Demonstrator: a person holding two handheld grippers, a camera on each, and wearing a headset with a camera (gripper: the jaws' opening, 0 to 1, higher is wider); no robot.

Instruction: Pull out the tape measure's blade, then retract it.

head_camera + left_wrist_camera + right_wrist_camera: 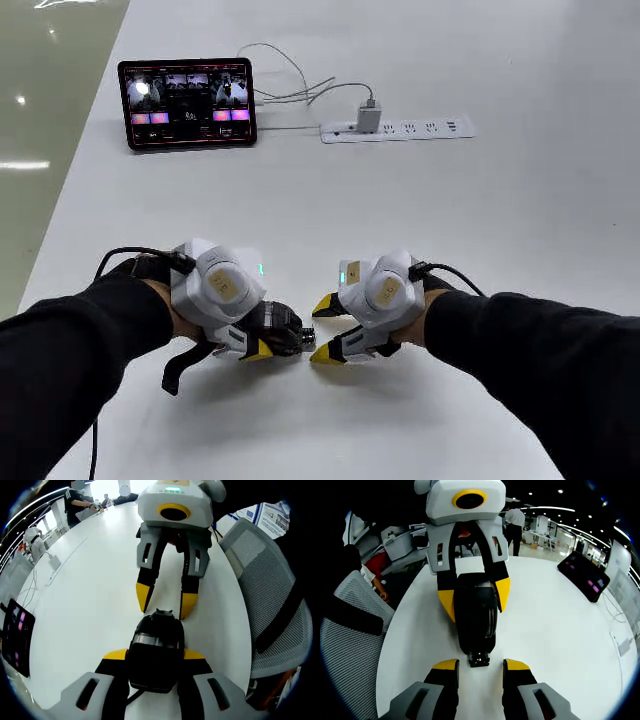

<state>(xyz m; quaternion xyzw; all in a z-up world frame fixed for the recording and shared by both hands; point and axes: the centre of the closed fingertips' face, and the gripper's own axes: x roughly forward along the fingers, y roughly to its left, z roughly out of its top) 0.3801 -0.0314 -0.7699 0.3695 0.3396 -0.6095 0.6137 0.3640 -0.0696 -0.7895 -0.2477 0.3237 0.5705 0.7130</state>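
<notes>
The left tool (155,656) is clenched on the black tape measure (476,615), gripping its case from both sides just above the white worktop (420,230). The right tool (481,666) faces it head-on with its yellow-tipped jaws released, one on each side of the small blade end at the front of the case (a gap shows on both sides). Well behind the tools, a tablet (187,103) and a power strip (400,128) lie on the worktop.
</notes>
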